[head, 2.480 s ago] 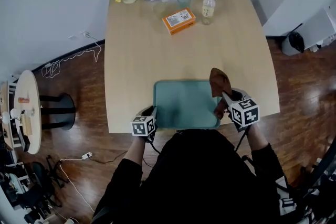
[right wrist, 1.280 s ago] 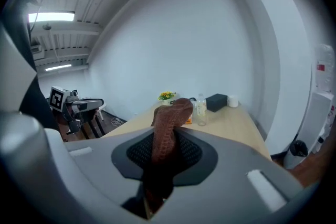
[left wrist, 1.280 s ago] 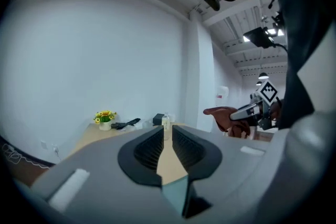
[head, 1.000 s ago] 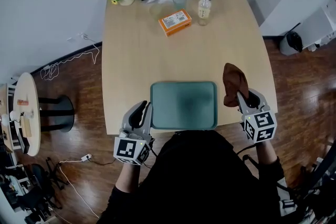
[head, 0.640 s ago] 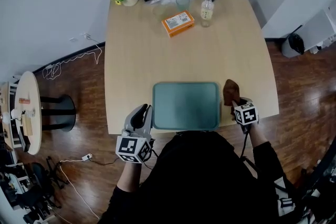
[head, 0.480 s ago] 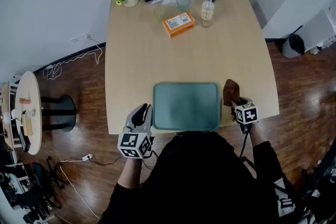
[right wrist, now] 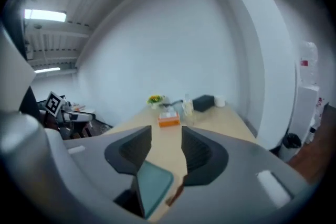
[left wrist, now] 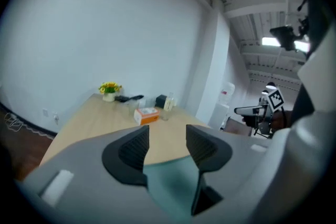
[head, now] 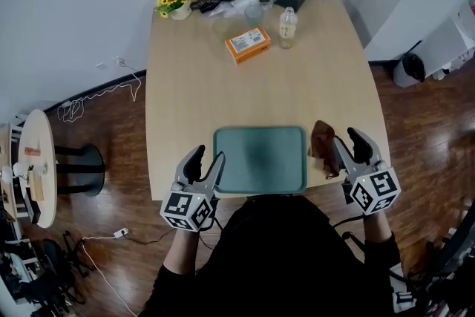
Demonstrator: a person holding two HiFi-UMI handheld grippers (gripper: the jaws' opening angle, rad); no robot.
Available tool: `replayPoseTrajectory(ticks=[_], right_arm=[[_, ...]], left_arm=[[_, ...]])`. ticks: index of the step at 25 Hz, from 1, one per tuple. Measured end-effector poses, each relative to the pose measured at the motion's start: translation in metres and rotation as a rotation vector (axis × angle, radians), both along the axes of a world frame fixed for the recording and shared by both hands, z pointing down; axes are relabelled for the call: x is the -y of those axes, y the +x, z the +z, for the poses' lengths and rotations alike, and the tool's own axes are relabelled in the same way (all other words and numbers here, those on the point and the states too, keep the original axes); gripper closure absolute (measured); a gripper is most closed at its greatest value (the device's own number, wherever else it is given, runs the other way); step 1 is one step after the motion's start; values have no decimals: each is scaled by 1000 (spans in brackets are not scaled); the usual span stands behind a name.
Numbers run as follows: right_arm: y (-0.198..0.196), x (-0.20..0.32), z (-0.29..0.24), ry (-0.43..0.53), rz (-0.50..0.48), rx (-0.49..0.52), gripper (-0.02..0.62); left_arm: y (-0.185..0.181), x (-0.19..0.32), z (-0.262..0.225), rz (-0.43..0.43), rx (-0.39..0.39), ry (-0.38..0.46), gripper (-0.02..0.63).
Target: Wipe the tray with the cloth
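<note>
We hold the left gripper point(head: 208, 156) at the tray's point(head: 260, 159) near-left corner and the right gripper point(head: 345, 139) beside the cloth point(head: 322, 141). The cloth lies on the counter point(head: 260, 85) right of the tray. Both grippers' jaws are opening, empty. The right gripper partly hides the cloth.

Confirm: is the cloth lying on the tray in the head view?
No, the cloth lies on the table just right of the tray, outside its rim.

The left gripper point(left wrist: 167, 140) is opening its jaws, nothing between them, over the green tray point(left wrist: 170, 183) on the surface point(left wrist: 89, 118).
</note>
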State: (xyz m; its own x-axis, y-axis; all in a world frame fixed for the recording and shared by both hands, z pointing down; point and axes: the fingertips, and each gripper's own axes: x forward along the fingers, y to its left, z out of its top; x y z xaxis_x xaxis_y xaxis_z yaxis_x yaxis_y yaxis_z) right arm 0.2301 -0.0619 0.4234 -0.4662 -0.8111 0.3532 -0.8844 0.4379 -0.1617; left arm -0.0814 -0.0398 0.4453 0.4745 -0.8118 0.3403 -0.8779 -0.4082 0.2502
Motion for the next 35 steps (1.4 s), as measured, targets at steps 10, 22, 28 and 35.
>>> replayPoseTrajectory(ticks=[10, 22, 28, 35], right_arm=[[-72, -37, -176, 493, -73, 154, 594], [-94, -32, -161, 449, -129, 113, 595], [-99, -36, -151, 389, -134, 112, 595], [-101, -39, -152, 394, -140, 111, 595]], left_arm=[[66, -40, -226, 161, -9, 649, 451], [57, -26, -175, 108, -55, 450, 479], [58, -27, -175, 113, -86, 435, 480], [59, -29, -171, 120, -77, 418, 480]])
